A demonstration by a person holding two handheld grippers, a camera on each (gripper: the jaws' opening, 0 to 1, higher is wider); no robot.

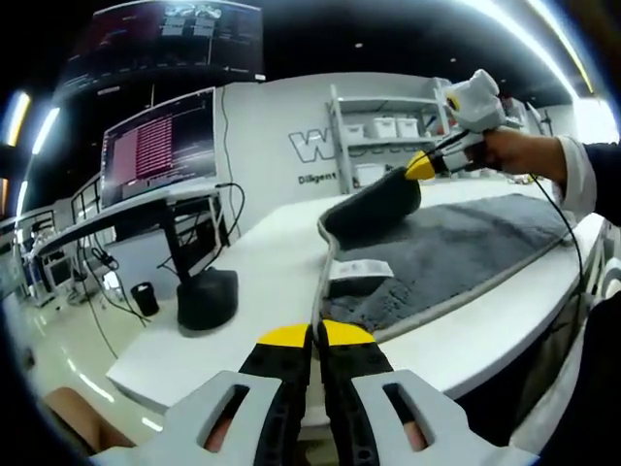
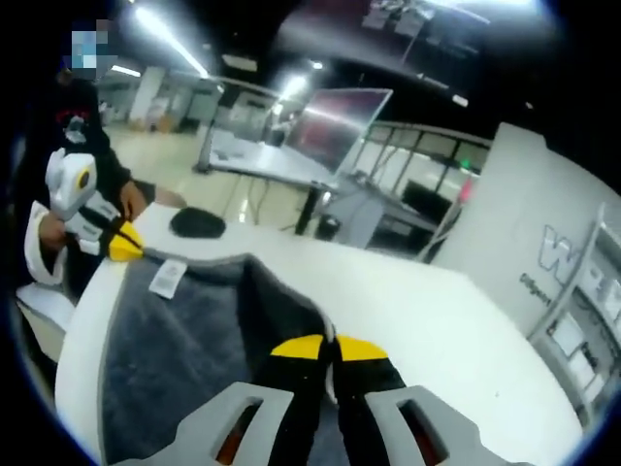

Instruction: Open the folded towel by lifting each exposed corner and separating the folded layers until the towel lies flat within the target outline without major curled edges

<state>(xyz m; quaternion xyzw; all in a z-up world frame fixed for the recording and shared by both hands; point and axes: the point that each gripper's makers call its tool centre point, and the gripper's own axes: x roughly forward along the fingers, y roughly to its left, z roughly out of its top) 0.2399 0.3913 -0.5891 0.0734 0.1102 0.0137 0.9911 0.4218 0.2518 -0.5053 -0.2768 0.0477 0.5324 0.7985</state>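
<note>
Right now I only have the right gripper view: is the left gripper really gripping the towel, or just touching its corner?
Observer: Gripping. In the left gripper view, the left gripper has its jaws closed, and the pale edge of the towel runs in between the tips.
Operator: And the corner I'm holding, is it off the table?
Observer: Yes. Seen from that side, the right gripper holds its corner raised, and the cloth hangs from it as a dark hump above the flat part of the towel.
</note>
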